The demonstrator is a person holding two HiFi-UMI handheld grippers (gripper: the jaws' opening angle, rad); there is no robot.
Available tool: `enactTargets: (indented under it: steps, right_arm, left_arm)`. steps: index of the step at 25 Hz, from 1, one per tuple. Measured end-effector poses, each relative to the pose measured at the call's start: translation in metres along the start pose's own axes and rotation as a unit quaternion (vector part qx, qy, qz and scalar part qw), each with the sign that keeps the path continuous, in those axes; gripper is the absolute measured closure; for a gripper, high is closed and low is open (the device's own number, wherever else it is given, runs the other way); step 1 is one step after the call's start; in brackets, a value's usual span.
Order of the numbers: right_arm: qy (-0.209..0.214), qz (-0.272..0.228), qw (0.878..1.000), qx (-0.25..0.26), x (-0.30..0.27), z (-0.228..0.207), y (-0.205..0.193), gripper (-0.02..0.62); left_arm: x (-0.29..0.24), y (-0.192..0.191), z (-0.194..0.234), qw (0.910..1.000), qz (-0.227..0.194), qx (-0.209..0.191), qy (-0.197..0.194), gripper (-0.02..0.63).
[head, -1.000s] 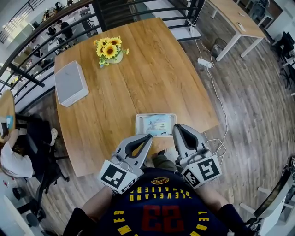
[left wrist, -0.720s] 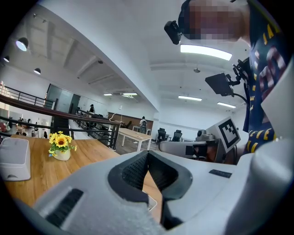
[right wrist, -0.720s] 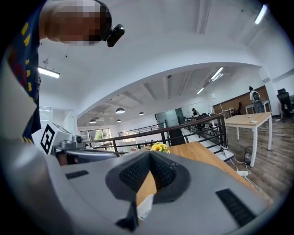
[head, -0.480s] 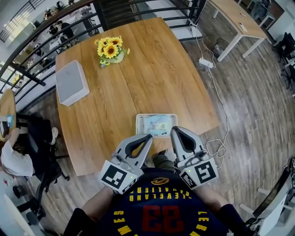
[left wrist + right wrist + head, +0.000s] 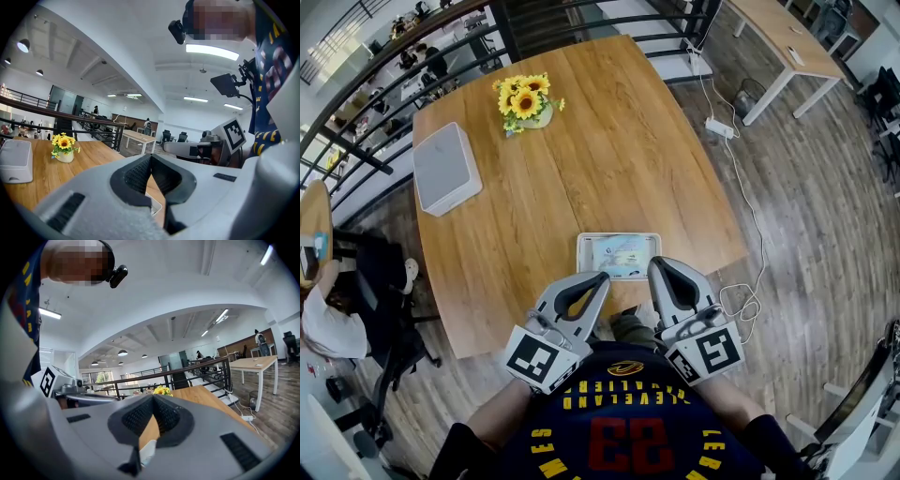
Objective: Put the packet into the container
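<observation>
- Packet (image 5: 619, 253): flat, rectangular, pale blue-green print w/ some yellowish and white patches; print too small to read.
- It lies flat inside the container (image 5: 580, 255), a shallow white rectangular tray w/ rounded corners. It fills most of the tray floor, so only a thin white rim shows round it.
- Container sits on the wooden table (image 5: 609, 150), close to the near edge, right in front of the person and just beyond both gripper tips.
- L gripper (image 5: 602, 277): jaws closed tip to tip, nothing between them. In the left gripper view the ribbed pads meet at the top of a narrow V, and a corner of the tray rim shows low in the gap behind them. The tip is near the container's near-left corner, not touching as far as the head view shows.
- R gripper (image 5: 655, 263): jaws also pressed together at the tip, empty. The tip is next to the container's near-right corner; can't tell if it touches the rim.
- Both grippers are held roughly level, side by side, close to the person's torso.
- Rest of the table: sunflowers (image 5: 523, 98) in a small vase at the far end, and a white box (image 5: 445, 169) at the far left edge, both well apart from the container.
</observation>
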State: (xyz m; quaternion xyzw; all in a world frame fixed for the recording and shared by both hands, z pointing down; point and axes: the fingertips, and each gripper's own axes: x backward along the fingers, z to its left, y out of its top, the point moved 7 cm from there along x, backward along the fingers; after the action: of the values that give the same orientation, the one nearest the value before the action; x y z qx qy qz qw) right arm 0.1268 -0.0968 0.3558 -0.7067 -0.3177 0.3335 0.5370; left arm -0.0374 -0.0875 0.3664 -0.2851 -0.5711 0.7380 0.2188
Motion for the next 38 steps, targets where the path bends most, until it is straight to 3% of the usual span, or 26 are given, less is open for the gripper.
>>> enactTargets:
  steps: [9,14,19,29,38]
  right_arm:
    - [0.002,-0.001,1.0,0.007,-0.0018,-0.0005,0.0018,0.583]
    - [0.004,0.0,1.0,0.007,-0.0022,0.0005,0.0019,0.583]
    - [0.015,0.002,1.0,0.014,-0.003,0.0053,0.0022,0.583]
    - [0.013,0.004,1.0,0.012,-0.0032,0.0041,0.0018,0.583]
    - [0.012,0.006,1.0,0.009,-0.0022,0.0032,-0.0005,0.583]
  left_arm:
    - [-0.0005,-0.0007,0.0024,1.0,0.001,-0.004,0.0,0.597]
    - [-0.0008,-0.0002,0.0002,0.9998,0.01,0.016,0.0,0.597]
    - [0.0002,-0.0022,0.0033,1.0,0.006,-0.002,-0.002,0.597]
    - [-0.0018,-0.0004,0.0016,0.9998,0.013,0.015,-0.002,0.597]
    - [-0.0015,-0.0052,0.004,0.9999,0.01,0.002,0.002,0.597]
